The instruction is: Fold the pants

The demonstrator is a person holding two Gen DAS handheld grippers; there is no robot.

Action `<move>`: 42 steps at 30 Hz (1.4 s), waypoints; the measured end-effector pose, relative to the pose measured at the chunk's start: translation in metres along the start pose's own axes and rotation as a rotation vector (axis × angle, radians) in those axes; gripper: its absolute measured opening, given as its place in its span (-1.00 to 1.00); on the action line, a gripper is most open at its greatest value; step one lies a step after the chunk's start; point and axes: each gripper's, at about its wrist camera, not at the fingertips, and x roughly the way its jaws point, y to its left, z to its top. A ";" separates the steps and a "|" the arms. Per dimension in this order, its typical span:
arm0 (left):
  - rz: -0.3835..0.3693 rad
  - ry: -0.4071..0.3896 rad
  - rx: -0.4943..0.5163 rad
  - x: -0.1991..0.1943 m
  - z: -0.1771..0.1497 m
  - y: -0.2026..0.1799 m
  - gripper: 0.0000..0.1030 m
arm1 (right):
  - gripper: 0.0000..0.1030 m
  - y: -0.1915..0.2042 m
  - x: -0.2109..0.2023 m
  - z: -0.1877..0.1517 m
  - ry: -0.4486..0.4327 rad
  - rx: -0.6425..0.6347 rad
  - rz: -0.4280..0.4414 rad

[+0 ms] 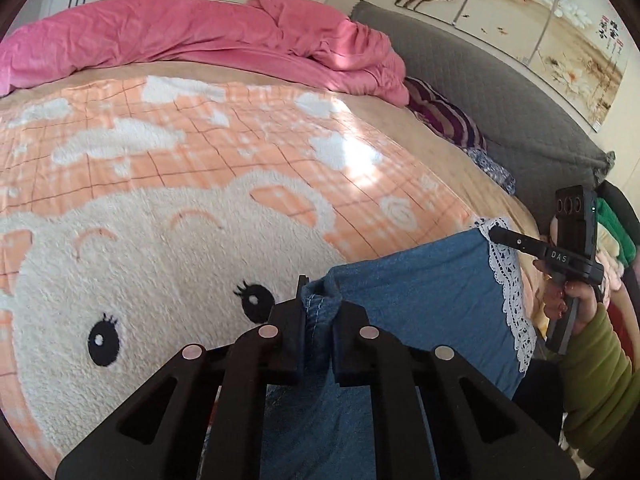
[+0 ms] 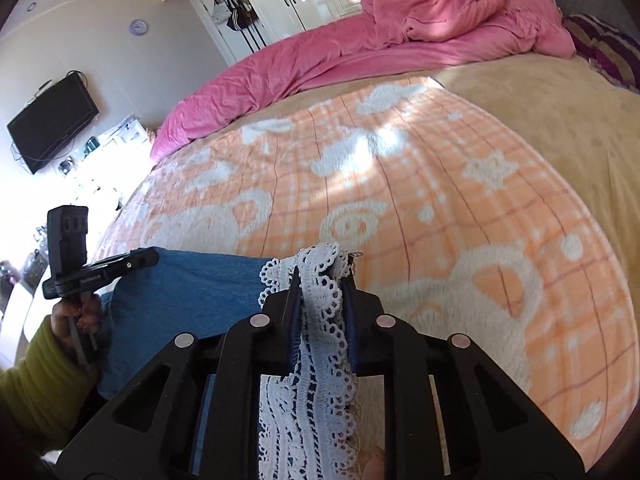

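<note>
The blue denim pants [image 1: 420, 284] with a white lace hem [image 1: 510, 292] hang stretched between my two grippers, above the near edge of the bed. In the left wrist view my left gripper [image 1: 320, 316] is shut on a bunched denim corner. Further right, my right gripper [image 1: 496, 234] bites the lace corner, held by a hand in a green sleeve [image 1: 592, 364]. The right wrist view shows my right gripper [image 2: 320, 284] shut on the lace hem [image 2: 316, 352]. The pants [image 2: 188, 292] span left from there to my left gripper [image 2: 154, 258].
An orange-and-white fleece blanket [image 1: 200, 168] with a cartoon face covers the bed beyond the pants. A pink duvet [image 1: 200, 44] is bunched along the far side. A striped pillow [image 1: 444, 114] lies by the grey headboard [image 1: 500, 92]. A wall TV [image 2: 52, 124] hangs at far left.
</note>
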 end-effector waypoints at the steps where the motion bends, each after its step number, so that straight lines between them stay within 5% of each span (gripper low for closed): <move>1: 0.016 0.002 -0.004 0.004 0.002 0.001 -0.84 | -0.78 0.000 0.006 0.007 0.009 -0.005 -0.015; 6: 0.083 0.045 -0.010 0.035 0.006 0.010 -0.84 | -0.78 -0.002 0.042 0.026 0.087 -0.040 -0.114; 12: 0.127 0.091 -0.008 0.053 -0.003 0.018 -0.74 | -0.74 -0.011 0.088 0.006 0.218 -0.086 -0.228; 15: 0.146 0.081 -0.010 0.052 -0.003 0.019 -0.63 | -0.58 -0.013 0.084 0.005 0.199 -0.074 -0.246; 17: 0.155 0.065 -0.019 0.047 -0.003 0.021 -0.50 | -0.29 -0.016 0.069 0.008 0.155 -0.039 -0.250; 22: 0.219 0.004 -0.054 0.013 -0.001 0.023 -0.38 | -0.26 -0.017 0.011 0.003 0.052 0.032 -0.229; 30: 0.259 -0.095 -0.086 -0.069 -0.035 0.005 -0.31 | -0.07 -0.001 -0.051 -0.044 0.025 0.086 -0.115; 33: 0.281 -0.131 -0.074 -0.099 -0.050 -0.008 -0.16 | 0.05 0.006 -0.065 -0.062 0.037 0.083 -0.072; 42: 0.399 -0.152 -0.130 -0.173 -0.106 -0.002 -0.13 | 0.20 0.006 -0.058 -0.093 0.134 0.084 -0.059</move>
